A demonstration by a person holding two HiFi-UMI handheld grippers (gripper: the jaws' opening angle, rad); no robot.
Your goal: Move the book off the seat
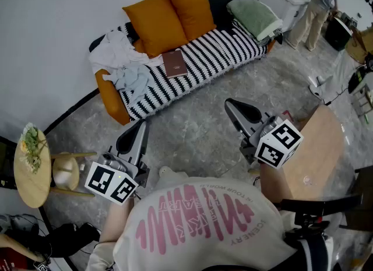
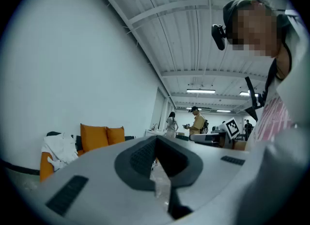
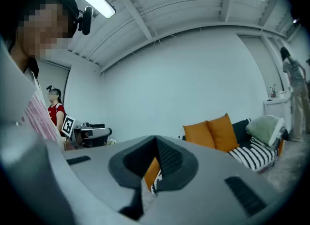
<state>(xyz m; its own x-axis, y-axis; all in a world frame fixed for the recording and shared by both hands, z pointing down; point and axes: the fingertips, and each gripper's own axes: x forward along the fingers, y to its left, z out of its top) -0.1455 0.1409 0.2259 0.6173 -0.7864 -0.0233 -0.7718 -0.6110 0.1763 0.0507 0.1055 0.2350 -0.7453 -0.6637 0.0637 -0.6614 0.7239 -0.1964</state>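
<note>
Status: task not started.

- Book (image 1: 174, 63): brown, lies flat on the striped seat of the sofa (image 1: 227, 48), just in front of the 2 orange cushions (image 1: 169, 19) and just beside the pile of pale clothes (image 1: 125, 69). Nothing touches it.
- Left gripper (image 1: 133, 137): held level, well short of the sofa, over bare floor. Its own view shows the jaws together at the tips, nothing between them.
- Right gripper (image 1: 242, 112): also level, also well apart from the book. Jaws closed, empty.

Done: nothing as far as the pictures show; the book is on the seat.
Left: close the gap to the sofa, part the jaws of 1 gripper, take the book by an edge, lift it clear and set it somewhere off the seat.

Judgement: flat, thin cover on soft fabric; an edge grip may slip.
</note>
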